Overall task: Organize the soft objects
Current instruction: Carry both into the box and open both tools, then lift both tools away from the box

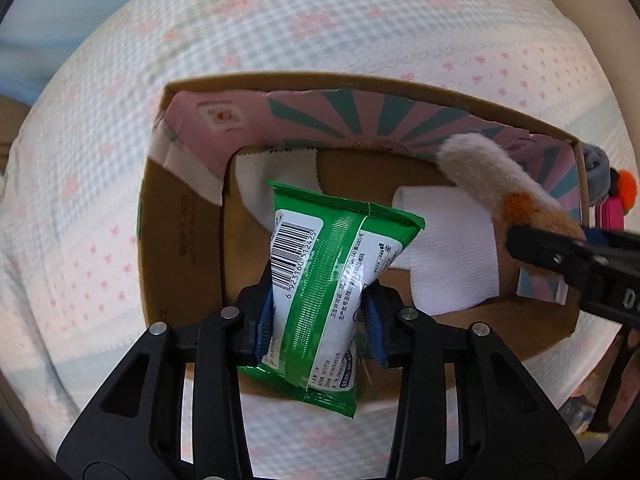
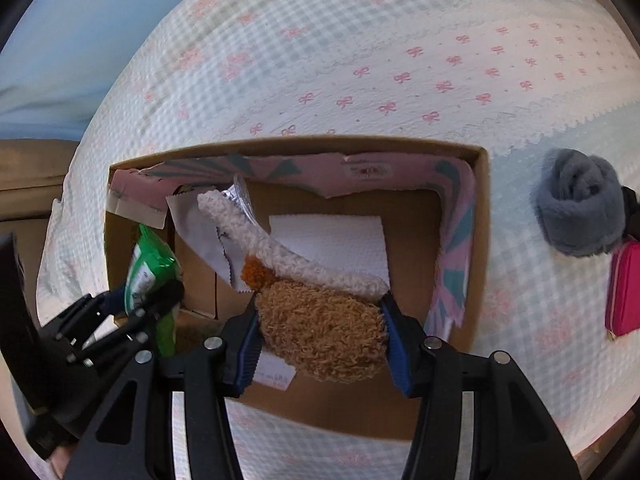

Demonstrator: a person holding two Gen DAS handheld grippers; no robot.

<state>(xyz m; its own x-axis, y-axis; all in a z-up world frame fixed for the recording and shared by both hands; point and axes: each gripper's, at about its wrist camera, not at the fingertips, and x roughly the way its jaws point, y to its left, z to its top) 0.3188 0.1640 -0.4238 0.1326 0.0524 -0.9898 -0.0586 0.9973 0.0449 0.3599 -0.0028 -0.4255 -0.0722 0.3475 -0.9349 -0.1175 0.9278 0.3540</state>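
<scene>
I noted my left gripper (image 1: 318,312) clamping the green packet (image 1: 324,280) and my right gripper (image 2: 320,344) clamping the plush toy (image 2: 320,328) over the cardboard box (image 2: 482,216), grey fuzzy roll (image 2: 580,216) and pink case (image 2: 624,288) lying outside it

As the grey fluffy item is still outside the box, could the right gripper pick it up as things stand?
Probably not yet. The right gripper is shut on the brown plush toy over the cardboard box. The grey fluffy item lies unobstructed on the bedsheet to its right, so the path looks free after release.
</scene>
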